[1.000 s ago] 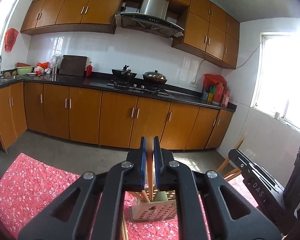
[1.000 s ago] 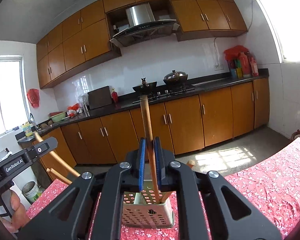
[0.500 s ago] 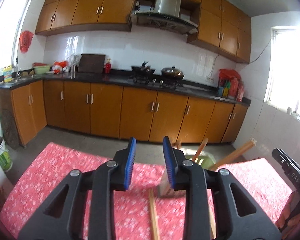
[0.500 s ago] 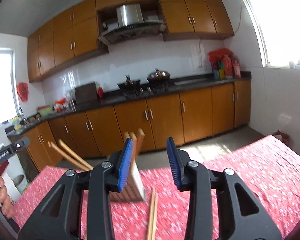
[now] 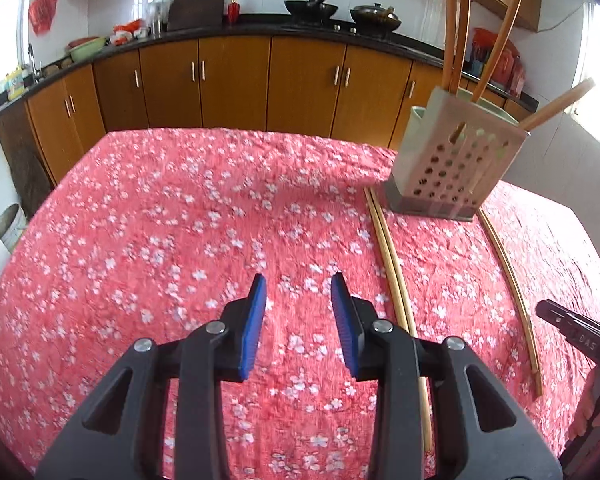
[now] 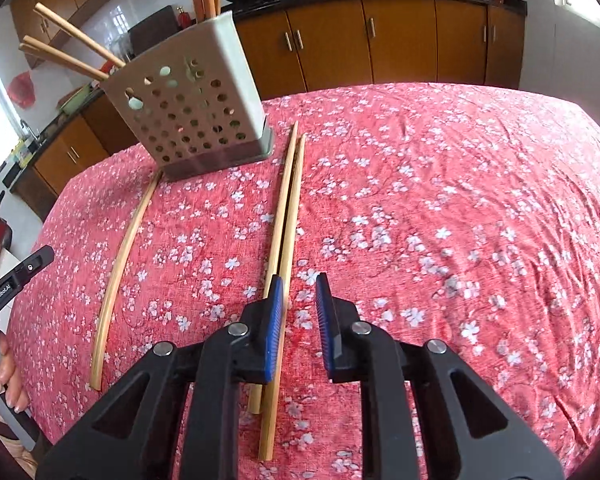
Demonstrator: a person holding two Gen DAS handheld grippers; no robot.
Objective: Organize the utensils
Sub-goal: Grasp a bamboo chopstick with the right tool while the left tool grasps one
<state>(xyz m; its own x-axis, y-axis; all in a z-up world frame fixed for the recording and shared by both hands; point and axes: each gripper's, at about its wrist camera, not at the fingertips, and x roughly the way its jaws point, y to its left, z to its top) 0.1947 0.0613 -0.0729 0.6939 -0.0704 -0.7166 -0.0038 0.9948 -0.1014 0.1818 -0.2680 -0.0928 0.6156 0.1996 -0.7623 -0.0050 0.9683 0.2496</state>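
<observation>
Chopsticks on the red cloth, both grippers low over them and empty.

A pair of chopsticks (image 6: 286, 236) lies side by side on the flowered worktop (image 6: 440, 200), running from beside the holder (image 6: 188, 120) toward the right gripper (image 6: 298, 312). That gripper's left pad sits over the pair's near part and the gap between the pads lies just right of it; the jaws have just been closing, a narrow gap left, nothing between them. A single chopstick (image 6: 118, 264) lies apart, on the holder's other side. The left gripper (image 5: 298, 316) hangs just left of the single chopstick (image 5: 392, 272), jaws partly open on bare cloth. More chopsticks (image 5: 456, 24) stand in the holder.
</observation>
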